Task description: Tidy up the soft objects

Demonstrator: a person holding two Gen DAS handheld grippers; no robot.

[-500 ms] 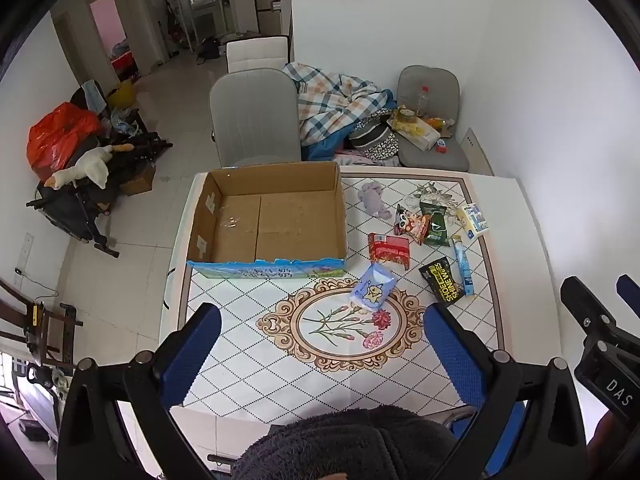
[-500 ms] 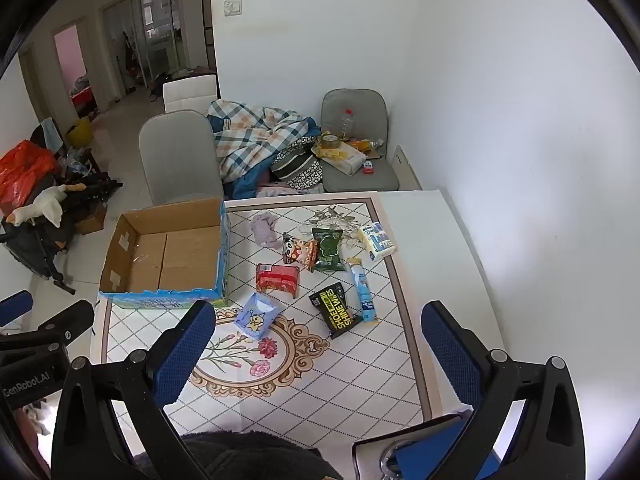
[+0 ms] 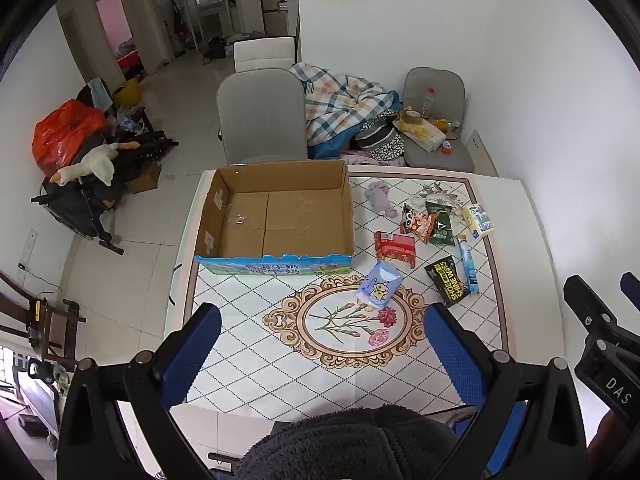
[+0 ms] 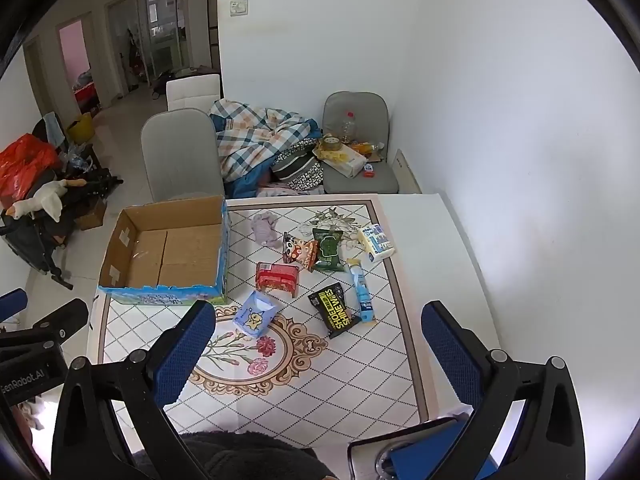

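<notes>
Both grippers wide open above the table (image 3: 224, 280)

Cardboard box (image 3: 280, 216) sits at its far-left corner (nothing inside); left gripper (image 3: 320, 356) and right gripper (image 4: 316, 356) hold nothing.

Cardboard box (image 3: 280, 216): one, on the table (image 3: 256, 364).
Packets right of the box: seven — blue (image 3: 379, 289), red (image 3: 395, 246), orange (image 3: 416, 224), green (image 3: 440, 226), black (image 3: 447, 280), white-and-blue (image 3: 478, 220), tube-shaped (image 3: 468, 266).
Lilac soft toy (image 3: 380, 198): one, right of the box.
Grey chairs behind the box: two (image 3: 260, 116) (image 3: 434, 120).
</notes>
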